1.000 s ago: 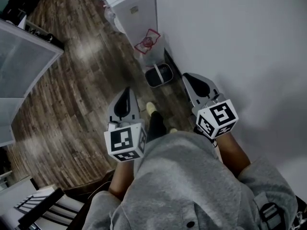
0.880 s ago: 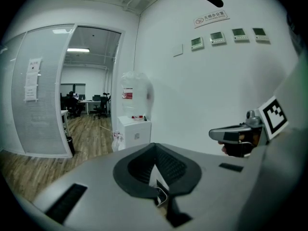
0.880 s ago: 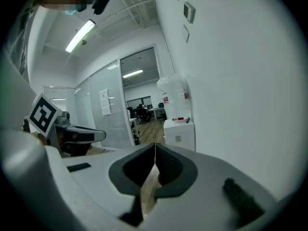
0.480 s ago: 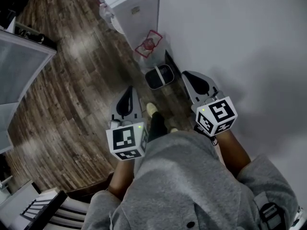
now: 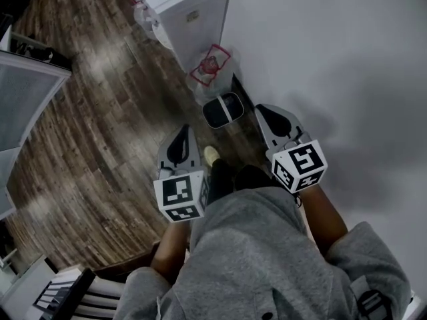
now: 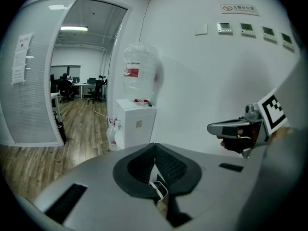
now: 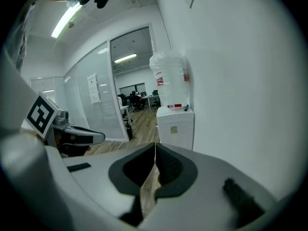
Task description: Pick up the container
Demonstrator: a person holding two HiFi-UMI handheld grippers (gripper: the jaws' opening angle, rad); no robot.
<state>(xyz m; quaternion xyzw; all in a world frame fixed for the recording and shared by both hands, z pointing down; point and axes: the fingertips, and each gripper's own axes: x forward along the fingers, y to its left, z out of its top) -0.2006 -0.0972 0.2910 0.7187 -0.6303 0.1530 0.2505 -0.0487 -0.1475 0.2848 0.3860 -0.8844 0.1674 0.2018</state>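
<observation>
A small dark container with a pale rim (image 5: 223, 109) stands on the wood floor against the white wall. It also shows as a small rimmed shape low through the gap of my left jaws (image 6: 159, 189). My left gripper (image 5: 185, 129) is held at waist height, above and short of it, shut with nothing between the pads. My right gripper (image 5: 263, 111) is level with it to the right, close to the wall, also shut and empty. Each gripper sees the other: the right gripper (image 6: 215, 127) and the left gripper (image 7: 97, 136).
A white water dispenser cabinet (image 5: 193, 15) with a big bottle (image 6: 139, 73) stands by the wall beyond the container. A clear bag with red print (image 5: 209, 64) hangs on its side. A glass partition (image 5: 27, 92) is at the left. A person's shoe (image 5: 211, 155) is on the floor.
Both grippers stay shut and side by side. The view has drifted a little, so the dispenser and the container sit slightly lower and further right in the picture.
</observation>
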